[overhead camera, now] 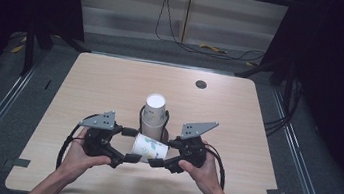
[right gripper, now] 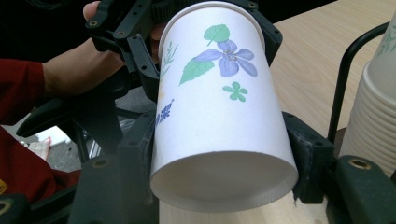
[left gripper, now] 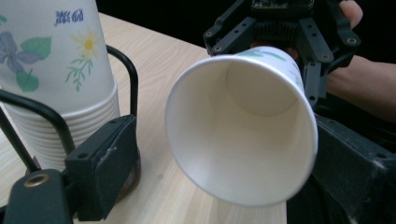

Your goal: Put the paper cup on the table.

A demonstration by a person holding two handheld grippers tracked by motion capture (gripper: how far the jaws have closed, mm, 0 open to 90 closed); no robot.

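1. A single paper cup [overhead camera: 150,147] lay on its side above the near middle of the tabletop [overhead camera: 111,84], held between the two hand-held grippers, just in front of the cup stack [overhead camera: 154,115].
2. The right hand-held gripper [overhead camera: 157,162] was clamped on the paper cup [right gripper: 219,112]; in the right gripper view both black jaws pressed the cup's sides near its base, and the base faced that camera.
3. The left hand-held gripper [overhead camera: 131,158] had its jaws apart. In the left gripper view the open mouth of the cup [left gripper: 243,130] faced the camera and sat between the jaws; the left jaw stood clear of the cup, and whether the right jaw touched it I could not tell.
4. The cup was white with a purple flower and green leaves printed on it.
5. The cup stack [left gripper: 56,70] stood upside down, base up, inside a black wire holder [left gripper: 126,74] at the tabletop's centre, same flower print. In the left gripper view the left jaw sat just beside the holder's foot.
6. The stack's ribbed rims [right gripper: 373,126] and the wire holder [right gripper: 345,70] showed at the right edge of the right gripper view.
7. The person's left hand [overhead camera: 79,153] and right hand [overhead camera: 200,171] gripped the gripper bodies from the near edge; a red sleeve [right gripper: 18,79] showed in the right gripper view.
8. A small dark round grommet [overhead camera: 201,84] sat on the far right part of the tabletop, well apart from the cups.
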